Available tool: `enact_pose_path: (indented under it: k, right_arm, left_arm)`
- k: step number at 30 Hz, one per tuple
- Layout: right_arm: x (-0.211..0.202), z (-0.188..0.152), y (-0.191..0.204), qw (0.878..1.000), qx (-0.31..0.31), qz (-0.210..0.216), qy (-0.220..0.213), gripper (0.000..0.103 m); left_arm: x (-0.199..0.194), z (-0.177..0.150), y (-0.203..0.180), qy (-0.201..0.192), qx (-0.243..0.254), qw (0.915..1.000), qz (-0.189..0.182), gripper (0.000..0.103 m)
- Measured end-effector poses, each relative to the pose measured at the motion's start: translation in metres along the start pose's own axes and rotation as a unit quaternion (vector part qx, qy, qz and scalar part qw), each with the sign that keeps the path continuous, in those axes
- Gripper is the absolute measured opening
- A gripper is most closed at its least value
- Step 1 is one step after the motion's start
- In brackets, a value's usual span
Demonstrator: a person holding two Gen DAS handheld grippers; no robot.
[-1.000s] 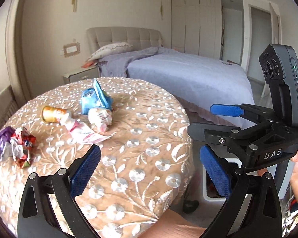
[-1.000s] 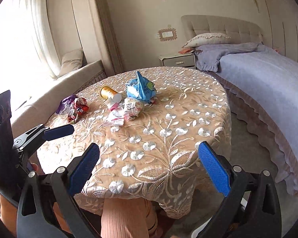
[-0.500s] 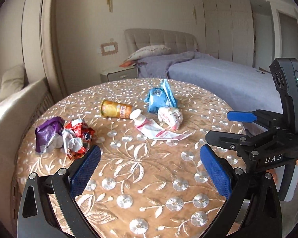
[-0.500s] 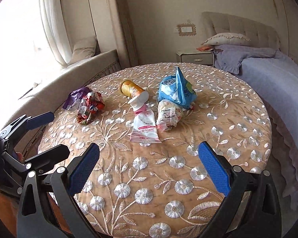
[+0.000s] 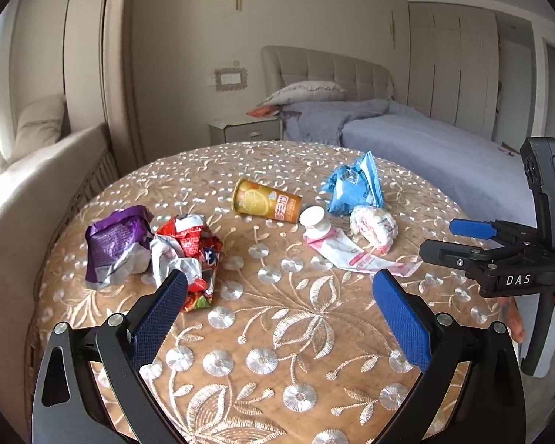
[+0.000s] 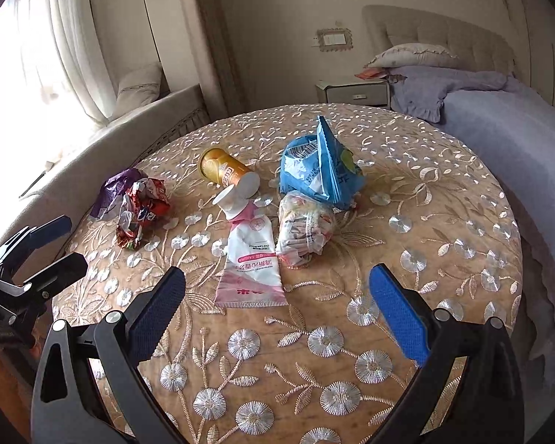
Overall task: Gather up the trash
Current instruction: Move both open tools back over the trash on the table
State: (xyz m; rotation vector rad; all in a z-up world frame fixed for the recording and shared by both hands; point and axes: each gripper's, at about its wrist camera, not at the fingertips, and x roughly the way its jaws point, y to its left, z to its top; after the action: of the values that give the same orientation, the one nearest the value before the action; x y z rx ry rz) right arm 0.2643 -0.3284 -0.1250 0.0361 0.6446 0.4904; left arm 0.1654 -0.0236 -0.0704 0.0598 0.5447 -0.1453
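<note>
A round tabletop (image 6: 444, 192) under a tan cloth stitched with silver flowers and leaves carries all the litter. At its left lie a crumpled purple wrapper (image 5: 114, 244) and, touching it, a crushed red wrapper (image 5: 188, 248). Near the middle an orange cup (image 6: 224, 172) lies on its side, with a squeezed pink-and-white tube (image 6: 251, 259) beside it, cap toward the cup. A blue bag (image 6: 318, 166) stands just behind a crumpled pale wrapper (image 6: 305, 227).

Left of centre: crumpled purple wrapper (image 5: 116, 244) touching red wrapper (image 5: 188, 255). Centre: orange cup (image 5: 266, 201) on its side. Right: flattened pink tube (image 5: 336, 242), white wad (image 5: 373, 224), upright blue bag (image 5: 353, 185).
</note>
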Motion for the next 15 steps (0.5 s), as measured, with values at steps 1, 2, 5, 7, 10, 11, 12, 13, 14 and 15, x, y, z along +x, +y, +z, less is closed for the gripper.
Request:
enact_pose_path:
  k: [1,2,5,7,10,11,12,13,14,15]
  right_arm:
    - [0.003,0.001,-0.001,1.000,0.000,-0.001,0.001,0.099]
    - [0.006,0.003,-0.002,1.000,0.001,-0.003,0.003,0.099]
    - [0.012,0.006,-0.003,1.000,0.004,-0.005,0.007,0.099]
    - [0.016,0.008,-0.005,1.000,0.005,-0.009,0.009,0.099]
    - [0.021,0.011,-0.007,1.000,0.006,-0.014,0.012,0.099]
    - [0.023,0.012,-0.007,1.000,0.006,-0.016,0.012,0.099]
    - [0.026,0.013,-0.008,1.000,0.006,-0.018,0.014,0.099]
    - [0.028,0.014,-0.009,1.000,0.007,-0.019,0.015,0.099]
    - [0.032,0.015,-0.009,1.000,0.007,-0.020,0.017,0.099]
    - [0.036,0.017,-0.010,1.000,0.007,-0.021,0.021,0.099]
  left_arm:
    - [0.001,0.001,0.003,0.001,-0.002,1.0000,0.003,0.098]
    - [0.002,0.001,0.006,0.001,-0.003,1.0000,0.005,0.098]
    - [0.006,0.004,0.015,0.001,-0.006,0.9999,0.012,0.098]
    - [0.009,0.005,0.022,0.003,-0.010,0.9997,0.021,0.098]
    - [0.015,0.008,0.034,0.006,-0.022,0.9994,0.024,0.098]
    - [0.018,0.008,0.038,0.008,-0.026,0.9993,0.025,0.098]
    - [0.021,0.009,0.042,0.012,-0.029,0.9992,0.026,0.098]
    - [0.025,0.009,0.046,0.015,-0.031,0.9990,0.028,0.098]
    - [0.028,0.009,0.049,0.018,-0.033,0.9989,0.030,0.098]
    - [0.031,0.010,0.052,0.021,-0.032,0.9987,0.032,0.098]
